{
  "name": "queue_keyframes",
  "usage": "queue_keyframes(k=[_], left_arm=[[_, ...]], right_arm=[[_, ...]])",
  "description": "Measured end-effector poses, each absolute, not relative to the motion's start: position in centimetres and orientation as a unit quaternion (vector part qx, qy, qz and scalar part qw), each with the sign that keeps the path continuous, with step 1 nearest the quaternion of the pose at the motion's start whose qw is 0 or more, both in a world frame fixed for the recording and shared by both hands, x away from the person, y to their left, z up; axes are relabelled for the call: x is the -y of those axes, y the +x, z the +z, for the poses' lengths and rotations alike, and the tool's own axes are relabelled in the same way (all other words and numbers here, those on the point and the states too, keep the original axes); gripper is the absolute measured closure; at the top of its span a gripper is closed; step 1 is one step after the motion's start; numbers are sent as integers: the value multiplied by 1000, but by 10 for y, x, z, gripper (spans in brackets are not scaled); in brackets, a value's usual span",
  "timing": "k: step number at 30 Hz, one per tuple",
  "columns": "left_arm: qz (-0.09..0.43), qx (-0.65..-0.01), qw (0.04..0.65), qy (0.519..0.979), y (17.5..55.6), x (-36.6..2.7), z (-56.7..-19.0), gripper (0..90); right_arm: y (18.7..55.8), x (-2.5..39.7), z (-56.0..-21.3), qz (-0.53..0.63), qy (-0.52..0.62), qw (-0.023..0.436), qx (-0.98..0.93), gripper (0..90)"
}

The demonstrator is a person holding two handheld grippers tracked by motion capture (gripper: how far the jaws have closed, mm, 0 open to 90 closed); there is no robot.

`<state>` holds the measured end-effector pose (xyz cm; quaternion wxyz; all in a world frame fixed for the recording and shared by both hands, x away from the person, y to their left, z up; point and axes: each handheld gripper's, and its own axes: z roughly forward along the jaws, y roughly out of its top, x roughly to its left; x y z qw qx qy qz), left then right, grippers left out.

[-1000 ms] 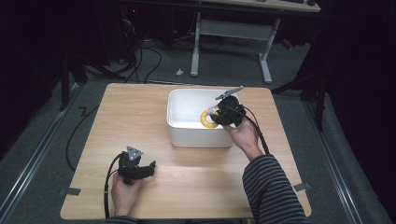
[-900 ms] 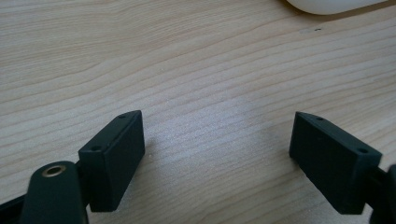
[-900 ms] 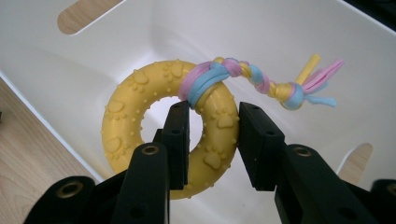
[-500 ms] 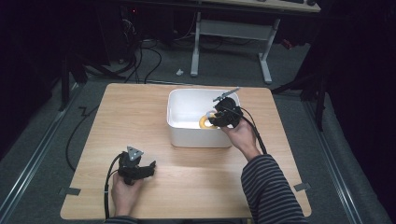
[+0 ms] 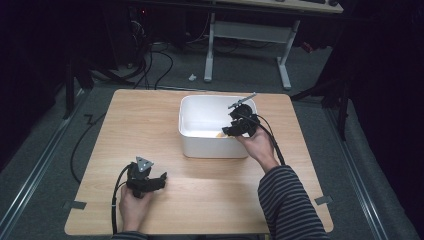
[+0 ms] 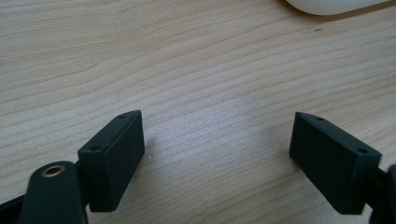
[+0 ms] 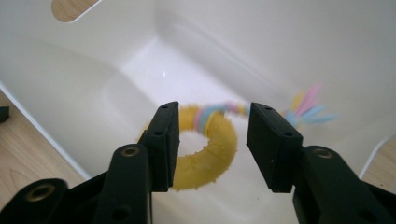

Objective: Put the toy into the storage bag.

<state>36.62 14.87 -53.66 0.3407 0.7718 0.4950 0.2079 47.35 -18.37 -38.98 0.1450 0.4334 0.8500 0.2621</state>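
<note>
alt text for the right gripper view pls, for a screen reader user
The right claw hangs open inside a white bin, its two black jaws framing a yellow spiky ring toy below them. A band of pastel cord wraps the ring, and loose pink and blue strands trail off beyond the right jaw. Wooden tabletop shows outside the bin's rim.

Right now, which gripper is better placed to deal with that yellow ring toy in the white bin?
Right. The right gripper is inside the white bin, jaws open around the yellow ring toy. The left gripper rests on the table, away from the bin.
</note>
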Motion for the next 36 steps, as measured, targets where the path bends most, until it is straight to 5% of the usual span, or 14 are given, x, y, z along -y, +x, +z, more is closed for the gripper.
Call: queue_keyframes(k=[36], left_arm=[[208,-494,341,772,366,-148,-537,178]], right_arm=[[421,262,-359,357,458,233,-780,392]])
